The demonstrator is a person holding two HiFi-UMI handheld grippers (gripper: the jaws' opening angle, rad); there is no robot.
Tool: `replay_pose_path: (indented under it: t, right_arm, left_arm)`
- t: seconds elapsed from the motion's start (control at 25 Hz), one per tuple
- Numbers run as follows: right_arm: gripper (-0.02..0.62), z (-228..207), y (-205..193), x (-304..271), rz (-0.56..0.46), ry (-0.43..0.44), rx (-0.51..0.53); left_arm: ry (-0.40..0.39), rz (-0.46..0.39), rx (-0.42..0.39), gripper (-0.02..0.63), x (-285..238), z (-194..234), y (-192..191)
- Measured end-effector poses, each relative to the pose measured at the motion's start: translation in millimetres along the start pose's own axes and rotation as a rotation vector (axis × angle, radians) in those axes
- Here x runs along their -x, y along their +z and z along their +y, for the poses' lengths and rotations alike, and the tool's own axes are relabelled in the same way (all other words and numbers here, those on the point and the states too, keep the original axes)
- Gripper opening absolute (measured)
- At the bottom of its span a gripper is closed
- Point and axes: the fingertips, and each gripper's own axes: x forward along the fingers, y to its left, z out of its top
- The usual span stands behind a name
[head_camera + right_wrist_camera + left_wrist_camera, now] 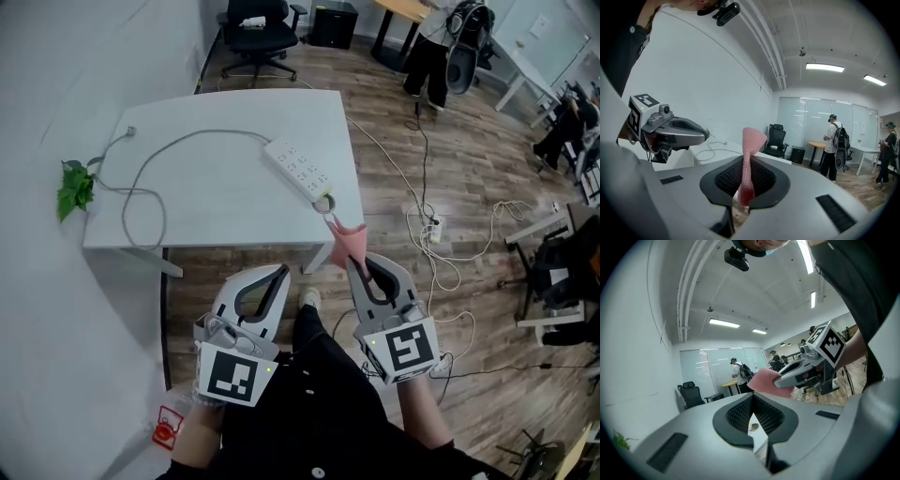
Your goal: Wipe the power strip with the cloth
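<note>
Pinching the soft, light cloth [749,140] by one end, the right gripper [353,264] leaves the rest flopping past its tips. Left gripper [278,274] jaws closed, empty. Power strip [300,169], rigid and likely to slide, lies along the tabletop's [216,206] right edge. Only the head view shows it whole.

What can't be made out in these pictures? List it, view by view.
Power strip: any dirt is too small in the head view; not identifiable in either gripper view.
Cloth: its lower end is buried between the right gripper's fingers, right gripper view.
Red label low at left: print too small, head view.
</note>
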Motion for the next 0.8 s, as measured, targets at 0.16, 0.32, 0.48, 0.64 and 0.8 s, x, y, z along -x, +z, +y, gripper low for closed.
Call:
replay_pose_path:
  t: [0.16,0.32,0.48,0.64,0.8]
  right_arm:
    - [0.050,-39.2,4.0,-40.5,-0.003,0.046,0.016]
    - [0.051,-83.2,7.2,-76.7,-0.006,0.089,0.020]
    - [0.051,-121.1,8.3,-107.2,-0.006,0.126,0.030]
    - [0.051,-149.3,8.9,-132.8,-0.015,0.160,0.034]
    - [0.050,-163.2,12.3,-150.4,-0.027,0.180,0.044]
  left_arm:
    - [0.045,0.004,-0.012,0.014,-44.7,26.9,0.6]
    - [0.099,0.025,-0.010,0.014,-90.8,51.8,-1.3]
    - [0.146,0.045,-0.004,0.014,-129.7,71.6,-3.7]
    - [0.193,0.075,0.008,0.014,-157.3,89.2,-8.5]
    - [0.220,0.111,0.011,0.014,-171.3,102.2,-10.9]
